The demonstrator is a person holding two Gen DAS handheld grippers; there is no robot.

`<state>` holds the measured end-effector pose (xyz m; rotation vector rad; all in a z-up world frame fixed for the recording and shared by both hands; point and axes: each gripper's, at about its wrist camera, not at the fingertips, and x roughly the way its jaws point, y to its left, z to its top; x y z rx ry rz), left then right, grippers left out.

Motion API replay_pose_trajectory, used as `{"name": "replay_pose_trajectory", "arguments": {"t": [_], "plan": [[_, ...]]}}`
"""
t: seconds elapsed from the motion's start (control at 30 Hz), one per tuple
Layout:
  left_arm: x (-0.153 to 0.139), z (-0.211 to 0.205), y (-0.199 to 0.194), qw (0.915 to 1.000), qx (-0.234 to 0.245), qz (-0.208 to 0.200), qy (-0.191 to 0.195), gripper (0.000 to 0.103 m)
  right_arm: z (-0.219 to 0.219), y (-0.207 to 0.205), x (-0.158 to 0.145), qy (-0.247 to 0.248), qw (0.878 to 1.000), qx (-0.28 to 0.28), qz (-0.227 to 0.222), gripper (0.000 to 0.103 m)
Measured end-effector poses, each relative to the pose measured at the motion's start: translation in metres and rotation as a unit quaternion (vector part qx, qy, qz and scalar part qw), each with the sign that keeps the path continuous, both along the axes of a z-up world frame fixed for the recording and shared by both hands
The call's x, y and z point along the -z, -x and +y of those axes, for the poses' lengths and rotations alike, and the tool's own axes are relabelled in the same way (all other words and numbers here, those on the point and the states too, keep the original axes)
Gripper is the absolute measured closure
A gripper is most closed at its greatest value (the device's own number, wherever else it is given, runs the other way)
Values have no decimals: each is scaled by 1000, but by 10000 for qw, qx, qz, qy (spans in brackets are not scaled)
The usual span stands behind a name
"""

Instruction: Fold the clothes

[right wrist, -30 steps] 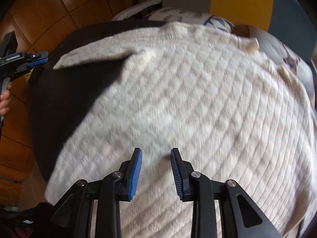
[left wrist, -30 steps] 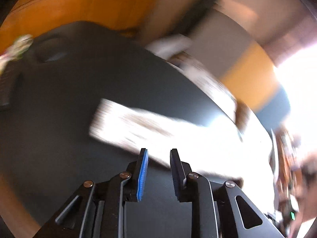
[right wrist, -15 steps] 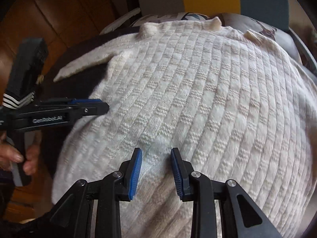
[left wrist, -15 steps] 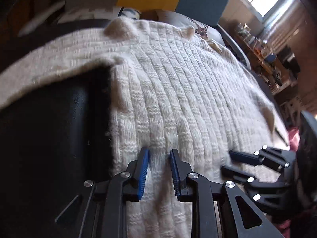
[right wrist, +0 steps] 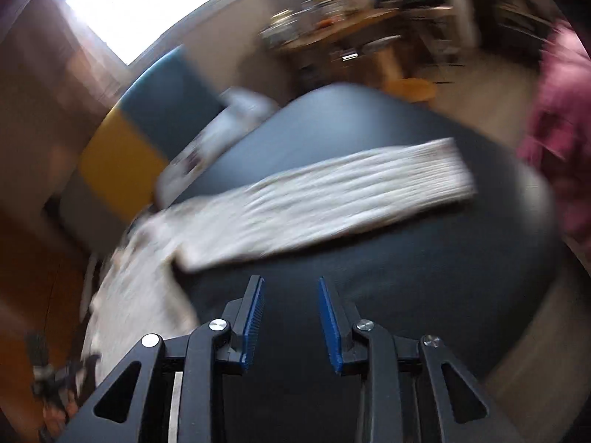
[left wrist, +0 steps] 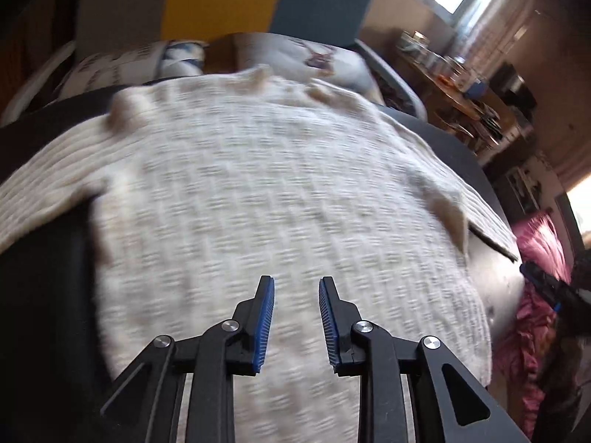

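A cream knitted sweater (left wrist: 258,192) lies spread flat on a dark round table (left wrist: 40,295). My left gripper (left wrist: 296,291) is open and empty, hovering above the sweater's body near its lower part. In the right wrist view one sleeve of the sweater (right wrist: 332,199) stretches out across the dark table (right wrist: 424,277), with the body at the lower left. My right gripper (right wrist: 290,289) is open and empty above bare table, just in front of the sleeve. Both views are motion-blurred.
A grey, yellow and blue chair back (left wrist: 221,0) with cushions stands behind the table. A cluttered wooden side table (left wrist: 461,85) is at the right. Pink fabric (left wrist: 535,295) lies off the table's right edge. Orange floor (right wrist: 29,258) shows at the left.
My left gripper has moved right over the sweater's body. My right gripper has swung away from the body toward the right sleeve, and now faces the window side. Both stay open.
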<state>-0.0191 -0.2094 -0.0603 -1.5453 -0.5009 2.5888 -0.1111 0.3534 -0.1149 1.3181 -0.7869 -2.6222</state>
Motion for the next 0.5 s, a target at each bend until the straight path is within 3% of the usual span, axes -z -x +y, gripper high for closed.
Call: {"name": "replay_pose_trajectory", "arguments": {"t": [0.07, 0.13, 0.3, 0.5], "plan": [[2, 28, 22, 9996, 297, -3, -38, 77, 34, 11, 8, 13, 9996, 281, -77, 64], [4, 55, 44, 9985, 549, -7, -84, 77, 67, 21, 15, 26, 9983, 559, -154, 64], [1, 103, 80, 9963, 841, 38, -180, 77, 108, 37, 50, 959, 9911, 829, -417, 64], [21, 128, 113, 9967, 747, -161, -268, 74, 109, 47, 71, 1618, 9800, 1141, -211, 64]]}}
